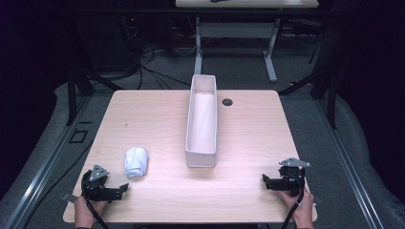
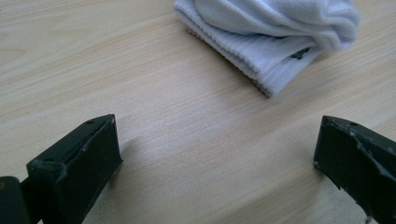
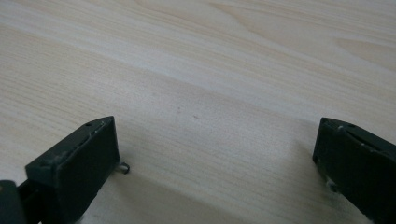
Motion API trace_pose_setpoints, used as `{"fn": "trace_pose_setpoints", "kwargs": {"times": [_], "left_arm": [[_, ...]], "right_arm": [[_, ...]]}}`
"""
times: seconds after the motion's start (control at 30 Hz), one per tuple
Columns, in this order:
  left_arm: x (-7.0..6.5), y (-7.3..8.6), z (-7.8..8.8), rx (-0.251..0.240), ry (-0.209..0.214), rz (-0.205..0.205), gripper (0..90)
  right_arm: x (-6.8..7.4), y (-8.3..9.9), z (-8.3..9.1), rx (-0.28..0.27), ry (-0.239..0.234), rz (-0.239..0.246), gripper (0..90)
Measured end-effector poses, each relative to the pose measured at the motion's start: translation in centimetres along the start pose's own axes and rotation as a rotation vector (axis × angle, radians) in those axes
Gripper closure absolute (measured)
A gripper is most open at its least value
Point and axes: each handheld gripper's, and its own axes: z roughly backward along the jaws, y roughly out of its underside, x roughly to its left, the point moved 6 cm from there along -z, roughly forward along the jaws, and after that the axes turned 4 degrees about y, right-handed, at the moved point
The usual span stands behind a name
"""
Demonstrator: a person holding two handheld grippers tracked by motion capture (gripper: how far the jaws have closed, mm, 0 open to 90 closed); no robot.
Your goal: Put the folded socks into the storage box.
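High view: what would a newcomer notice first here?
A long white bin stands in the table's middle, running away from the person. A folded white sock lies to its left, just ahead of the open left gripper. The right gripper, also open, rests near the right corner.

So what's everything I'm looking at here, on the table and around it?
table: one, light wood, centre of the room; a small dark round hole near its far edge
long box: one, white, open-topped, mid-table, running from near to far
rolled cloth: one, white, ribbed, probably a sock, left of the box, just ahead of the left claw
second table: one, white legs, behind the first
cables: several, black, on the grey floor beyond the table
left claw: one, black, near left corner, jaws wide apart, holding nothing
right claw: one, black, near right corner, jaws wide apart, holding nothing
hands: two, at the near edge, each holding a claw
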Motion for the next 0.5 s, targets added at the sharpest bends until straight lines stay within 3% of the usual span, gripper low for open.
{"fn": "trace_pose_setpoints", "kwargs": {"times": [0.23,0.37,0.5], "left_arm": [[-0.13,-0.02,0.07,-0.006,-0.019,-0.011,0.0],[-0.12,0.02,0.09,0.001,-0.02,0.007,0.0],[-0.37,-0.19,0.3,0.046,-0.03,0.0,0.0]], "right_arm": [[-0.03,-0.15,-0.14,-0.004,-0.012,0.014,0.0],[-0.03,-0.16,-0.16,-0.005,-0.014,0.015,0.0],[-0.02,-0.16,-0.16,-0.005,-0.014,0.013,0.0]]}}
